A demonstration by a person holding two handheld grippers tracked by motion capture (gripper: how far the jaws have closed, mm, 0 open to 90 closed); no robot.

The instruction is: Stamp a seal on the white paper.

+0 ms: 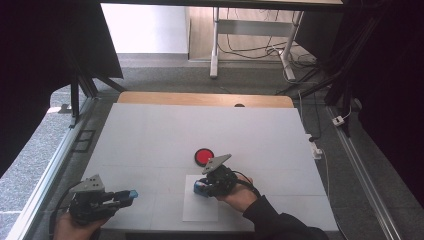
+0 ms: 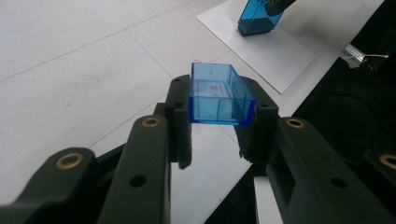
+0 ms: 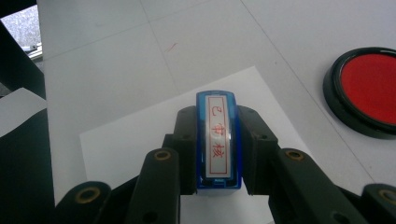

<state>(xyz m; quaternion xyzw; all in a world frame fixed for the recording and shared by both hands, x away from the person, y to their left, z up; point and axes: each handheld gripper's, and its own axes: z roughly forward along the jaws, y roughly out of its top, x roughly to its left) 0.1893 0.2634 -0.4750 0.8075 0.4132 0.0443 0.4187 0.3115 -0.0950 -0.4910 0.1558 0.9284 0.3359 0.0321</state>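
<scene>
Right gripper [image 3: 217, 154] clenched on blue stamp [image 3: 217, 140], upright over paper sheet [image 1: 200, 205]; ink pad [image 1: 203, 156] just beyond. Left gripper [image 2: 219, 116] grips stamp cap [image 2: 218, 95], well apart.

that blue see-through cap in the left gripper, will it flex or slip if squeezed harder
The blue cap looks like thin-walled, hollow clear plastic, so probably light and fairly stiff, though hard squeezing might bow its open walls. Its glossy sides could slip between the left gripper jaws, which hold only its near end.
</scene>
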